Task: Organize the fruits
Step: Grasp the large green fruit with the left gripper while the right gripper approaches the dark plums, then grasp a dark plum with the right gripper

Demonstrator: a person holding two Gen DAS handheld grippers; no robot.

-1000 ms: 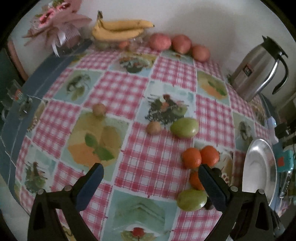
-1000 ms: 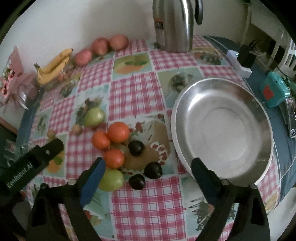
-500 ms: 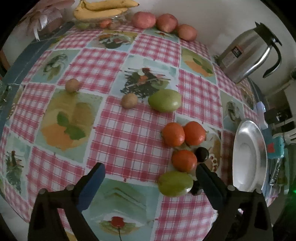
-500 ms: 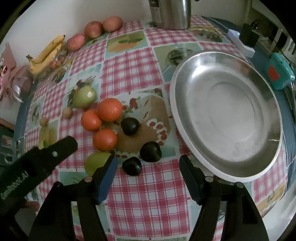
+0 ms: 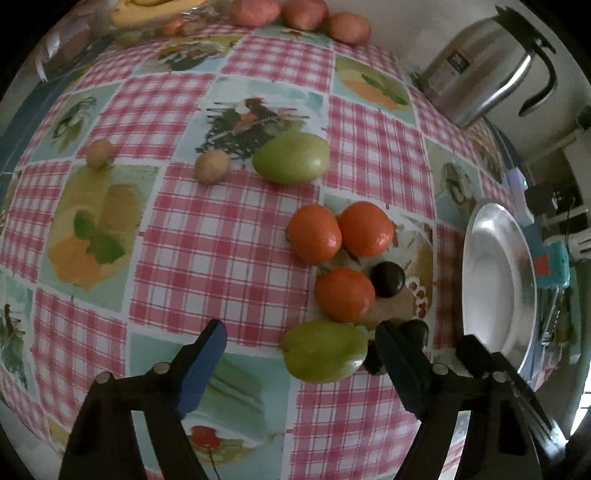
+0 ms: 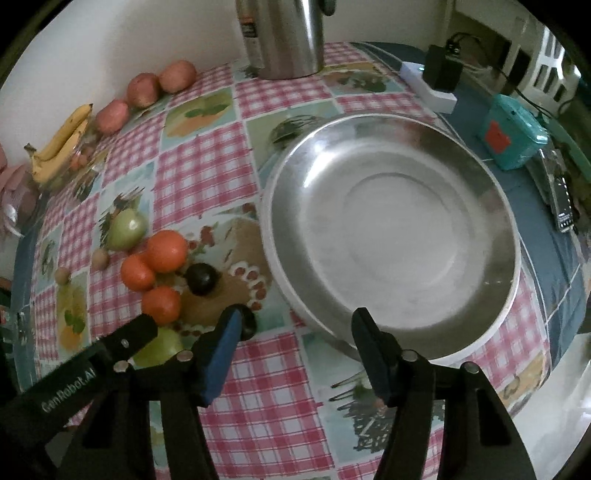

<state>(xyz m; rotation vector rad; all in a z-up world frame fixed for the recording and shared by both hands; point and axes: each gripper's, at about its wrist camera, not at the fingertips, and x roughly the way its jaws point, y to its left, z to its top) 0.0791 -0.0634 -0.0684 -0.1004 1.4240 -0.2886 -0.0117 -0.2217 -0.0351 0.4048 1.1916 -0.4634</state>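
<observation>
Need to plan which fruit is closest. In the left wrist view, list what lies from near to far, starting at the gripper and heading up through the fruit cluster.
left gripper → near green fruit → lone orange fruit → pair of orange fruits → far green fruit → red fruits by the wall.

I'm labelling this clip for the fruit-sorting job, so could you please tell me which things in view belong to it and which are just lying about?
Job:
oranges
green fruits
dark plums
small brown fruits
metal dish

Lying about:
kettle
teal box
charger
bananas
apples
</observation>
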